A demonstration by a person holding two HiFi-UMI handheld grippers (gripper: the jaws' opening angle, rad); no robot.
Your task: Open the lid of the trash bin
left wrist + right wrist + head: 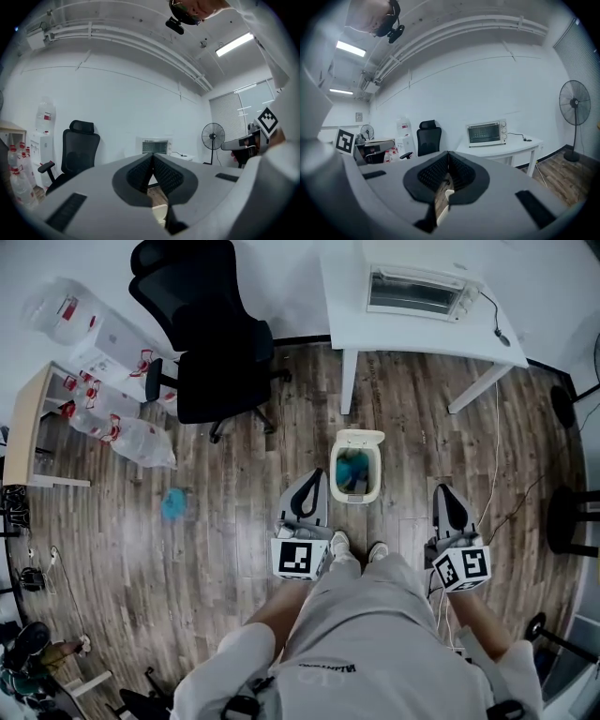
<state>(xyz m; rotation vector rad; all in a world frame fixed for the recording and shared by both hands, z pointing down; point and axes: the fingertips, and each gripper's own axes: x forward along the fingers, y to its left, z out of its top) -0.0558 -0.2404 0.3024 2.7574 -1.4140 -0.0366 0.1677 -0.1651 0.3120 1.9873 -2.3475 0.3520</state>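
Head view, one trash bin (356,486) — lid (361,438) raised, left gripper (313,478), right gripper (443,491), both pinched together, empty.

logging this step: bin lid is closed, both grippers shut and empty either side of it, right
No, the lid of the bin is open, tipped back, with blue stuff showing inside; the head view shows it. The left gripper and right gripper are shut and empty, either side of the bin.

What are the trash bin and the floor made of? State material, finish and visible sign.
Trash bin: probably plastic, cream, smooth and matte; evenly coloured, with a rounded moulded rim.
Floor: wood or wood-look laminate, slight sheen; grey-brown grained planks with visible seams.
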